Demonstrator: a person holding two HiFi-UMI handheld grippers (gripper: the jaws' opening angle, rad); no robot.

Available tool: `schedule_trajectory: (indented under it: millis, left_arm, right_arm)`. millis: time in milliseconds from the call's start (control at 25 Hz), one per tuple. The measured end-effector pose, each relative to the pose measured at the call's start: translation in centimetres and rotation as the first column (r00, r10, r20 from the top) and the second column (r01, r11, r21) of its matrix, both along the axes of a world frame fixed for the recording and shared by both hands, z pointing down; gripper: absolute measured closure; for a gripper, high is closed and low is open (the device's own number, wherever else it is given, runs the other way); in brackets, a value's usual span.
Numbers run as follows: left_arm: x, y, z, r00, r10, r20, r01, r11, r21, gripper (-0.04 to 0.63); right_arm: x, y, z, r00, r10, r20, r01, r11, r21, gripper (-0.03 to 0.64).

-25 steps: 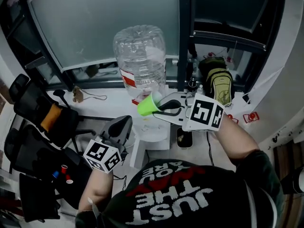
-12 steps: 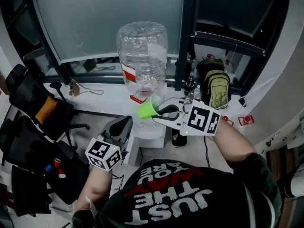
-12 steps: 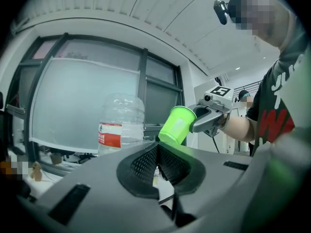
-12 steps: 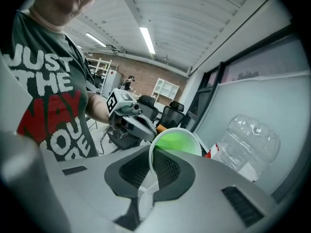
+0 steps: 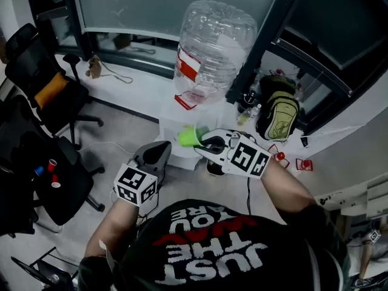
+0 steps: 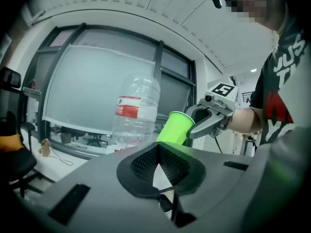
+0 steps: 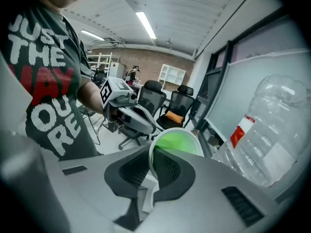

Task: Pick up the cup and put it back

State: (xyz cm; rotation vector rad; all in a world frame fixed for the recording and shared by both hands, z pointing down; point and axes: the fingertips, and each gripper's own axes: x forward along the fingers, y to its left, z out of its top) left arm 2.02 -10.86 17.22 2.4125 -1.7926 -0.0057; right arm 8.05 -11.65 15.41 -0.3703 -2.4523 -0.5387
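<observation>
A bright green cup [image 5: 190, 136] hangs tilted in the air, below the big water bottle [image 5: 213, 47] and over the white dispenser [image 5: 179, 123]. My right gripper [image 5: 204, 142] is shut on the cup's rim, one jaw inside the cup [image 7: 177, 142] and one outside. In the right gripper view the right gripper [image 7: 151, 165] pinches the thin wall. My left gripper [image 5: 161, 147] hovers lower left of the cup, its jaws together with nothing between them. From the left gripper view the left gripper [image 6: 158, 148] points at the cup [image 6: 176, 128] and the right gripper [image 6: 194, 124].
Black office chairs [image 5: 42, 90] stand at the left, one with an orange cushion. A green backpack [image 5: 277, 115] leans by the dark window frame [image 5: 260, 47] at the right. A white ledge [image 5: 130, 86] runs under the window. Cables lie on the floor.
The head view has swung and tipped down, so the bottle now sits higher. The right gripper still holds the cup before the dispenser; the left gripper stays close beside it.
</observation>
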Motion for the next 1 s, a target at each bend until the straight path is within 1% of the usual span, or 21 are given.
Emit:
schedule_trajectory:
  millis: [80, 200, 280, 360, 440, 600, 760, 880, 1000]
  left_arm:
    - [-0.8, 0.1, 2.4, 1.0, -0.017, -0.02, 0.016, 0.999, -0.03, 0.595]
    - [-2.0, 0.0, 6.5, 0.997, -0.034, -0.071, 0.029, 0.996, -0.079, 0.595]
    - [-2.7, -0.3, 9.7, 0.994, -0.04, -0.103, 0.028, 0.993, -0.114, 0.595]
    - [-3.4, -0.7, 13.5, 0.992, -0.044, -0.118, 0.024, 0.986, -0.165, 0.595]
    - [-4.0, -1.2, 17.7, 0.991, -0.046, -0.123, 0.018, 0.975, -0.22, 0.595]
    - [-4.5, -2.4, 26.2, 0.994, -0.043, -0.101, 0.012, 0.957, -0.29, 0.595]
    - [-4.2, -2.8, 35.0, 0.99, -0.058, -0.13, 0.006, 0.928, -0.372, 0.595]
    - [-4.6, -3.2, 41.9, 0.986, -0.08, -0.144, 0.013, 0.909, -0.417, 0.595]
    - [-4.0, -3.3, 48.6, 0.987, -0.081, -0.14, 0.009, 0.893, -0.45, 0.595]
  right_arm:
    - [-1.0, -0.1, 2.8, 0.999, -0.006, -0.044, 0.006, 1.0, -0.005, 0.578]
    - [-2.6, -0.6, 7.4, 0.995, -0.006, -0.101, 0.005, 1.0, -0.012, 0.578]
    - [-3.7, -1.3, 10.8, 0.991, 0.003, -0.133, -0.004, 1.0, -0.007, 0.578]
    - [-4.8, -2.2, 14.7, 0.987, 0.017, -0.159, -0.019, 1.0, -0.007, 0.578]
    - [-5.7, -3.0, 18.9, 0.982, 0.036, -0.184, -0.038, 0.999, -0.006, 0.578]
    - [-6.4, -4.2, 28.0, 0.968, 0.049, -0.246, -0.049, 0.999, 0.008, 0.578]
    - [-5.8, -4.6, 37.5, 0.948, 0.059, -0.314, -0.056, 0.998, 0.018, 0.578]
    - [-5.8, -5.6, 44.7, 0.938, 0.083, -0.338, -0.073, 0.996, 0.042, 0.578]
    - [-5.4, -6.5, 51.7, 0.927, 0.113, -0.358, -0.097, 0.993, 0.062, 0.578]
